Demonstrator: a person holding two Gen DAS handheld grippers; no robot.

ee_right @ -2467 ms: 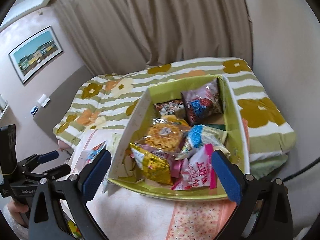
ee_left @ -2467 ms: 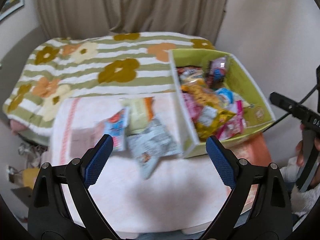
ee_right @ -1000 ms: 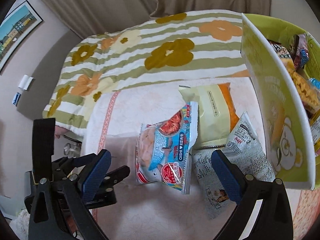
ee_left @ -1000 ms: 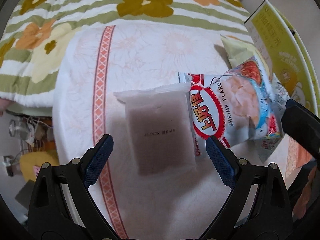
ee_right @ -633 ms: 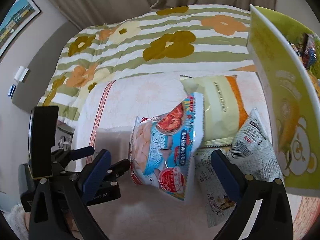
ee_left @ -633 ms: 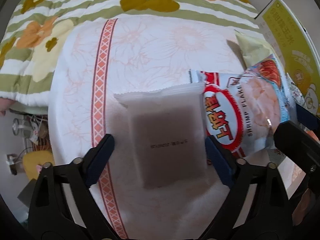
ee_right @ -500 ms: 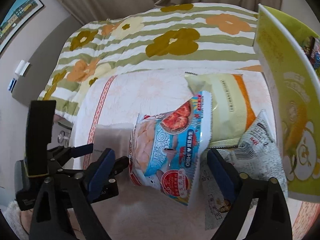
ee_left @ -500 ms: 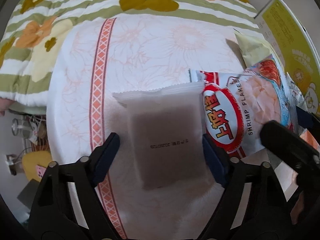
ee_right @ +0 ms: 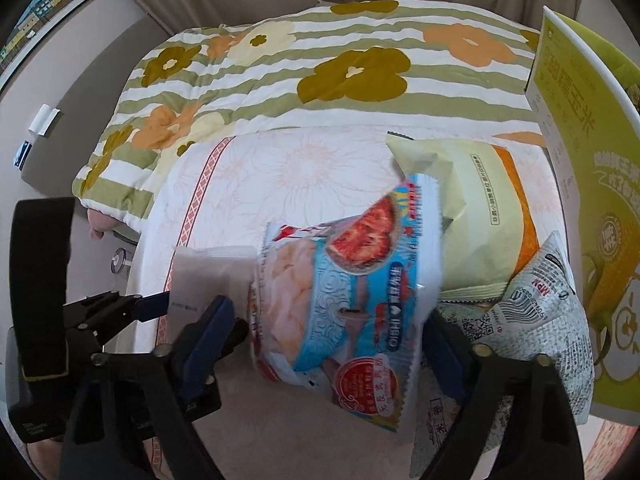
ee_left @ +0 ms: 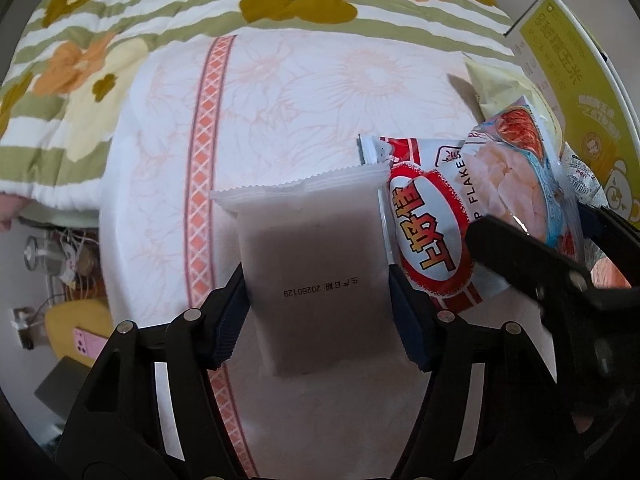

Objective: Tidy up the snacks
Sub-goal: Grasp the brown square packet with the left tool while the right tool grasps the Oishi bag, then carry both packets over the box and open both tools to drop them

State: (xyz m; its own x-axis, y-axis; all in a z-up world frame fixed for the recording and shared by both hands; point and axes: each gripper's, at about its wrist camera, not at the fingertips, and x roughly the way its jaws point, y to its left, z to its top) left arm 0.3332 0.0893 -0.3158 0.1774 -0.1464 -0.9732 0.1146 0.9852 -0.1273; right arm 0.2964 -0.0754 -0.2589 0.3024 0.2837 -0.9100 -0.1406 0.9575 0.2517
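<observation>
Snacks gripped on the cloth (ee_left: 320, 92): left gripper (ee_left: 318, 312) clamps the frosted packet (ee_left: 316, 272), right gripper (ee_right: 326, 340) the shrimp flakes (ee_right: 340, 300); lifting gently should avoid crushing.

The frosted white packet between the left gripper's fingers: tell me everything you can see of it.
The frosted white packet is a flat, translucent plastic pouch with a dark block showing through, a zigzag-cut top seal and a printed date line. It lies on the floral tablecloth, the left gripper closed on its sides. Its right edge overlaps the shrimp flakes bag.
</observation>
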